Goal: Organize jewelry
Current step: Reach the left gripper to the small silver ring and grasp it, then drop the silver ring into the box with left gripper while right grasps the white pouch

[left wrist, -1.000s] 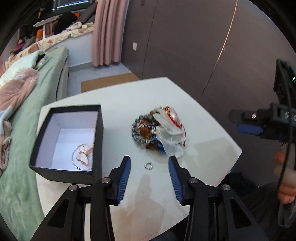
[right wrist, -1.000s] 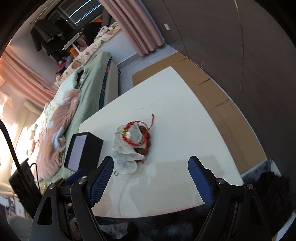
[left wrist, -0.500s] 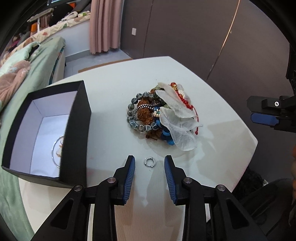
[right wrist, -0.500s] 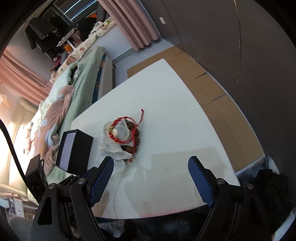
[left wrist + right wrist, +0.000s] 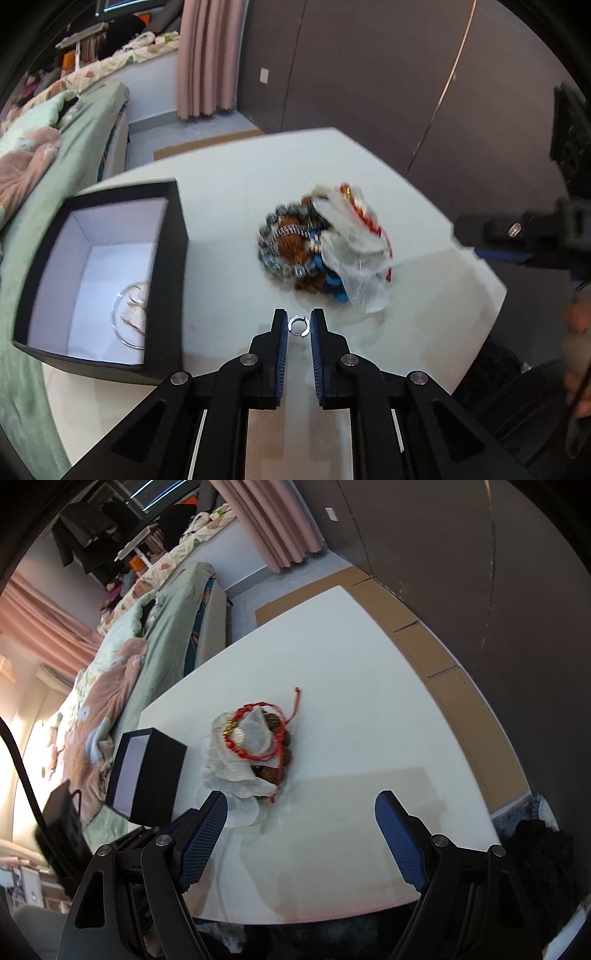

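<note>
Flanking ring point(image 5: 297, 326): box point(image 5: 168, 280), jewelry pile point(image 5: 321, 247).

Small ring point(image 5: 297, 326): shiny silver metal. Table point(image 5: 229, 229): smooth matt white top. Box point(image 5: 168, 258): matt black card outside, plain white paper lining. Hoops point(image 5: 131, 319) inside box: thin glossy metal. Jewelry pile point(image 5: 295, 247): glossy stone-like beads, rough brown beads, red woven cord point(image 5: 280, 734), translucent crinkled plastic bags point(image 5: 236, 771). Left gripper point(image 5: 297, 325), right gripper point(image 5: 301, 805): matt black plastic, ribbed blue pads point(image 5: 397, 834), bright metal pins.
</note>
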### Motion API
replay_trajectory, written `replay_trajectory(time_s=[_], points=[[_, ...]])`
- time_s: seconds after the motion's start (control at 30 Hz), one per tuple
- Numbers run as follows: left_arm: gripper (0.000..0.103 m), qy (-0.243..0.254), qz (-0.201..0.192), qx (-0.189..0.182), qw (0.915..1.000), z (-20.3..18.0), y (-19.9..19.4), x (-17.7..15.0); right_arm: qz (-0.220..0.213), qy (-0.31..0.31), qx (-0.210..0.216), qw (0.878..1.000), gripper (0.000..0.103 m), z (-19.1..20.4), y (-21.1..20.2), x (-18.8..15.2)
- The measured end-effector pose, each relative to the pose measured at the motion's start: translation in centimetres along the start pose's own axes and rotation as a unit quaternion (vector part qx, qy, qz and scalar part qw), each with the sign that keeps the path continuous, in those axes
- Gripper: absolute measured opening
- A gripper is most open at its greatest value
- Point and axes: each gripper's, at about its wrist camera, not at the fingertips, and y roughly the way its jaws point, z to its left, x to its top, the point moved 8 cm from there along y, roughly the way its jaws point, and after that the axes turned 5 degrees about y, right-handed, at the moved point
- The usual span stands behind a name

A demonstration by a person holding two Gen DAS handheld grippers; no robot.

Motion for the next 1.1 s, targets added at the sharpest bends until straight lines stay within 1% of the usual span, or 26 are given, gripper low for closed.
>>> replay_trajectory(time_s=[0.1, 0.23, 0.43, 0.6, 0.83, 0.87, 0.9, 0.93, 0.97, 1.0, 1.03, 1.07, 1.1], points=[[0.013, -0.016, -0.018, -0.005, 0.9997, 0.8, -1.5, 0.6, 0.001, -0.017, 0.002, 1.000, 0.078, 1.1, 0.5, -0.2], [0.013, -0.031, -0.040, -0.011, 0.9987, 1.6, -3.2, 1.4, 0.011, -0.037, 0.001, 0.999, 0.075, 2.4, 1.5, -0.7], [0.013, -0.059, -0.073, -0.013, 0.9955, 3.6, -5.9, 2.2, 0.023, -0.069, -0.010, 0.997, 0.074, 4.2, 3.0, -1.4], [0.013, -0.083, -0.093, -0.005, 0.9922, 6.1, -7.6, 2.7, 0.027, -0.093, -0.028, 0.995, 0.075, 5.5, 4.2, -1.9], [0.013, -0.111, -0.103, 0.006, 0.9884, 8.8, -8.7, 2.5, 0.028, -0.132, -0.078, 0.988, 0.074, 7.0, 6.4, -2.1], [0.013, -0.112, -0.105, 0.008, 0.9881, 9.1, -8.8, 2.5, 0.027, -0.134, -0.084, 0.987, 0.070, 7.1, 6.5, -2.0], [0.013, -0.113, -0.107, 0.009, 0.9877, 9.3, -8.8, 2.5, 0.025, -0.136, -0.087, 0.986, 0.052, 7.1, 6.5, -2.1], [0.013, -0.115, -0.109, 0.010, 0.9873, 9.6, -8.8, 2.5, 0.024, -0.137, -0.092, 0.986, 0.037, 7.1, 6.5, -2.1], [0.013, -0.117, -0.110, 0.010, 0.9870, 9.7, -8.8, 2.5, 0.018, -0.139, -0.101, 0.985, 0.026, 7.0, 6.3, -1.9], [0.013, -0.118, -0.113, 0.007, 0.9865, 9.9, -8.8, 2.5, 0.019, -0.135, -0.091, 0.986, 0.005, 7.0, 6.2, -1.9], [0.013, -0.119, -0.114, 0.007, 0.9862, 10.0, -8.7, 2.5, 0.029, -0.121, -0.065, 0.990, 0.005, 7.1, 6.0, -2.0], [0.013, -0.120, -0.115, 0.007, 0.9860, 10.1, -8.7, 2.5, 0.027, -0.109, -0.053, 0.992, 0.005, 7.0, 5.5, -1.9], [0.013, -0.122, -0.116, 0.006, 0.9858, 10.2, -8.6, 2.5, 0.017, -0.106, -0.051, 0.993, 0.005, 7.0, 4.9, -1.7]])
